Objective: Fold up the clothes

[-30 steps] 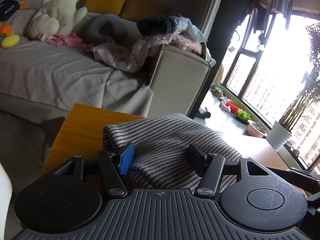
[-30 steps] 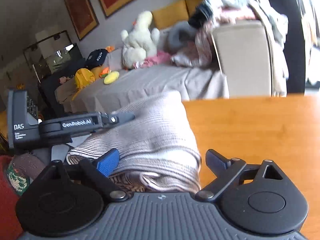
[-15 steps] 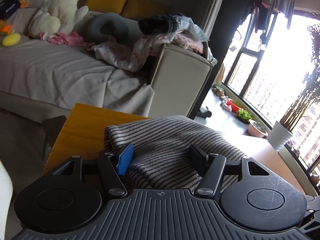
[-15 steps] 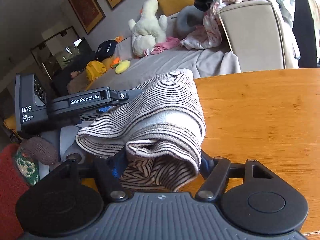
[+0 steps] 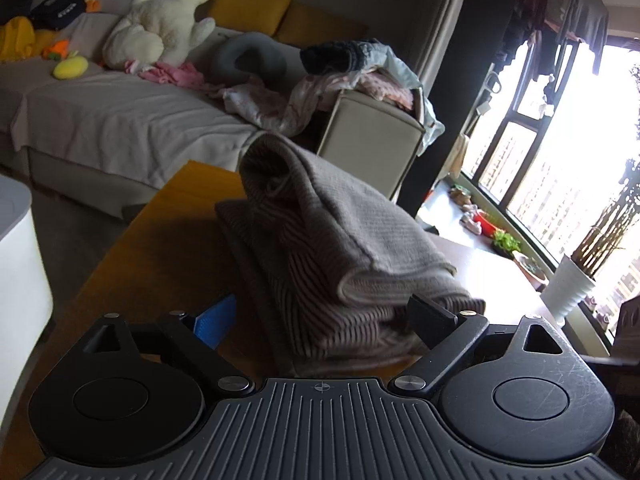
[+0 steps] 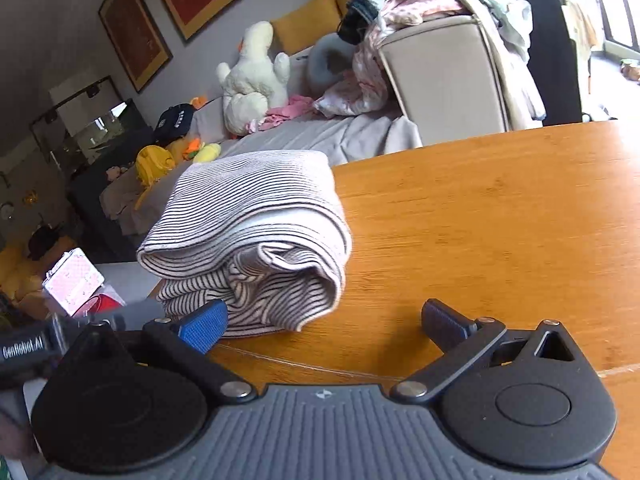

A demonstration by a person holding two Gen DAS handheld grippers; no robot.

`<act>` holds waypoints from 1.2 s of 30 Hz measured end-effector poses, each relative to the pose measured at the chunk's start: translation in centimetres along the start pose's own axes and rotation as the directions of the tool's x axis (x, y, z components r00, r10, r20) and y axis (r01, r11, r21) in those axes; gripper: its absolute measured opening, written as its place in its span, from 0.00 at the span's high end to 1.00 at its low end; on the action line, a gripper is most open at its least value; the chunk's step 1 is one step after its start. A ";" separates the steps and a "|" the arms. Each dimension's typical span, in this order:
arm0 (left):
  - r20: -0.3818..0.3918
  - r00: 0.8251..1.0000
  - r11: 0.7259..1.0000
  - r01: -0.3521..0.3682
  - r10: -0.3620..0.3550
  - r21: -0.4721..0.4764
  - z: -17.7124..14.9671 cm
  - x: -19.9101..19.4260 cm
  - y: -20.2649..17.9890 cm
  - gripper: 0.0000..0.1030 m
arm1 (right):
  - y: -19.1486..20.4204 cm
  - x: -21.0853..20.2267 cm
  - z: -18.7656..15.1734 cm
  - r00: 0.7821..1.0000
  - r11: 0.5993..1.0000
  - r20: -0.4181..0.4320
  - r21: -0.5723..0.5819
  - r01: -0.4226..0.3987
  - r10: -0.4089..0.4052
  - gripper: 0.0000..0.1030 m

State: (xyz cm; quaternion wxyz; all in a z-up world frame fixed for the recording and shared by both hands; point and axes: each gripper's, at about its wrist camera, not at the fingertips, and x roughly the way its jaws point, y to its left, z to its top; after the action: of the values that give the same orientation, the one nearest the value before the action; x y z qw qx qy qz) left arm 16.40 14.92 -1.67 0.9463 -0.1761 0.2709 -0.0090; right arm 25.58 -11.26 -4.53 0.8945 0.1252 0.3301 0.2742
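Right wrist view: folded striped garment (image 6: 256, 236) lies lengthwise away on table (image 6: 480, 220), both grippers' fingers (image 6: 202, 326) spread.

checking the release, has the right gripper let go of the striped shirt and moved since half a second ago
Yes. The right gripper has opened and backed away: the striped shirt now lies ahead of its fingers on the wooden table, no longer between them.

Blown-out window (image 5: 568, 168) backlights a dim room; fisheye edges curve.
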 end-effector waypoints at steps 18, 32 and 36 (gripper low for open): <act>-0.064 0.908 0.907 -0.406 0.414 0.112 -5.8 -0.1 -7.1 0.00 | -0.3 -2.3 -1.7 0.949 0.927 -0.052 -0.234 0.293 -0.312 0.00; -0.069 0.904 0.902 -0.413 0.423 0.123 -5.3 1.2 -7.5 0.00 | -0.4 -1.5 -1.3 0.951 0.917 -0.046 -0.284 0.281 -0.306 0.00; -0.069 0.905 0.903 -0.411 0.421 0.124 -5.4 1.1 -7.4 0.00 | -0.5 -1.6 -1.3 0.951 0.917 -0.045 -0.282 0.283 -0.307 0.00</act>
State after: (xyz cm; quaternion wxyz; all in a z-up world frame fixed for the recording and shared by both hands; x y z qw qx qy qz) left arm 15.14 6.09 -3.96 0.9206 -0.0630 0.3457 0.1703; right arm 23.89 -12.54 -4.91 0.9188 -0.0625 0.3433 0.1843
